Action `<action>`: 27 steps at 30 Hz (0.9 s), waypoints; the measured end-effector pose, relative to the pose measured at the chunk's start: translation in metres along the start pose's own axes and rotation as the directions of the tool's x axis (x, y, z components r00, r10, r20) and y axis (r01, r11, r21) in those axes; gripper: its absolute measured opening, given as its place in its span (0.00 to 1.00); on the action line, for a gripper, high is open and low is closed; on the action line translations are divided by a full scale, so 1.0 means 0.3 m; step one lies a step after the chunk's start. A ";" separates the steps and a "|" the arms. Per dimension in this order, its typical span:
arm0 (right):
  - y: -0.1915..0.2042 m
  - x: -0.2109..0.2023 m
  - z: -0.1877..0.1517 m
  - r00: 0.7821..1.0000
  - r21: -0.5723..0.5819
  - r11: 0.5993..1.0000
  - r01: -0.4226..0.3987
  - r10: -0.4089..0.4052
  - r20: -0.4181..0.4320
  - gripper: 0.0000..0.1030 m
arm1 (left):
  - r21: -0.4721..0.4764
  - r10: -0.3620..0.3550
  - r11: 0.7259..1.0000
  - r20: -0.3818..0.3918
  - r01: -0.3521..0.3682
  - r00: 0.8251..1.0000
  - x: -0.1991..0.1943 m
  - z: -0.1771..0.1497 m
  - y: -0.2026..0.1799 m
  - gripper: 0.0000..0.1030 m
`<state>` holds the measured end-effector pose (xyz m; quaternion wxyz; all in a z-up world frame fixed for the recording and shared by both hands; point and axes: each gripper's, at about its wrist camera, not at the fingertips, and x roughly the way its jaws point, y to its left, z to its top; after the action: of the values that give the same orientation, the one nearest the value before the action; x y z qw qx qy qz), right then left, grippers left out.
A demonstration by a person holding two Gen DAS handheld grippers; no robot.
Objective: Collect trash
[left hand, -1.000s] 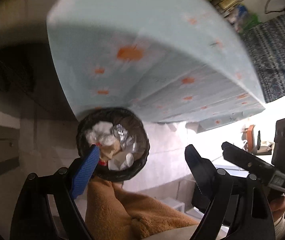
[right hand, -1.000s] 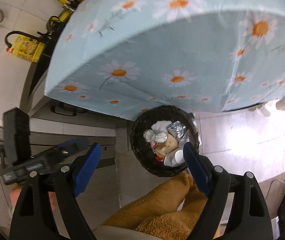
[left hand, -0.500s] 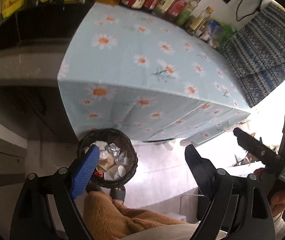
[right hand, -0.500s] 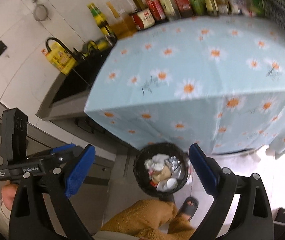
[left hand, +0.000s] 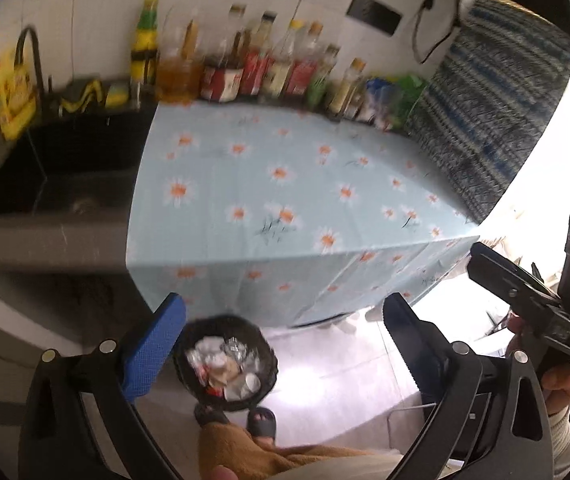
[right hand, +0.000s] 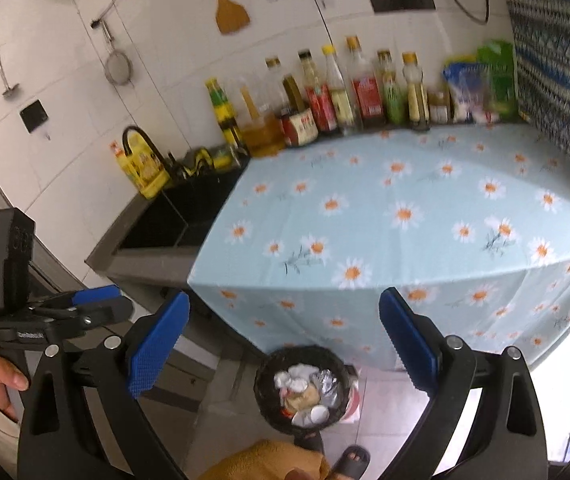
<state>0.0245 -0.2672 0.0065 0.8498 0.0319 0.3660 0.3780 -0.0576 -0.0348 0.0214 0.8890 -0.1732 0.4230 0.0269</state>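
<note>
Both grippers stood spread wide with nothing between their blue pads: the left gripper (left hand: 283, 344) had its jaws just opening further, and the right gripper (right hand: 283, 344) had likewise been opening, and neither held any item. Both views looked down over the counter from above the floor. The step in hand appeared to be the return from the bin after a drop, or the close of the task. The trash bin (right hand: 303, 390), a dark round woven basket, stood on the tiled floor just in front of the counter's hanging cloth, near the person's sandalled feet (right hand: 351, 460). It was filled close to its rim with crumpled white paper, a piece of shiny foil, a small white cup and a brownish scrap; the trash (left hand: 227, 364) lay wholly inside the rim, with nothing seen spilling onto the floor. The daisy tablecloth (right hand: 405, 216) showed no loose litter on its surface in either view, though motion blur limited what small items could be made out. The next move therefore called for a scan of the counter, the dark sink (left hand: 57, 176) and the floor for any remaining refuse. The bottles (right hand: 325, 100) along the wall looked like stored goods, not trash, and should be left in place.
</note>
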 end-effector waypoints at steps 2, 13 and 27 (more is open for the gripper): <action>0.002 -0.021 0.018 1.000 -0.012 1.000 -0.004 0.004 0.012 0.92 | 0.006 -0.002 1.000 0.021 0.002 1.000 -0.028 0.014 -0.015 0.93; 0.020 -0.079 0.094 0.999 -0.078 0.997 -0.009 0.012 0.039 0.92 | 0.022 -0.025 0.999 0.074 0.024 0.997 -0.095 0.062 -0.056 0.93; -0.001 -0.095 0.118 0.999 -0.060 0.998 0.018 -0.016 0.042 0.92 | 0.021 -0.001 1.000 0.080 -0.001 0.997 -0.082 0.073 -0.046 0.93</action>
<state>0.0348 -0.2784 0.0494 0.8609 0.0108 0.3370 0.3810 -0.0545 -0.0381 0.0568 0.9070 -0.1627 0.3873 0.0295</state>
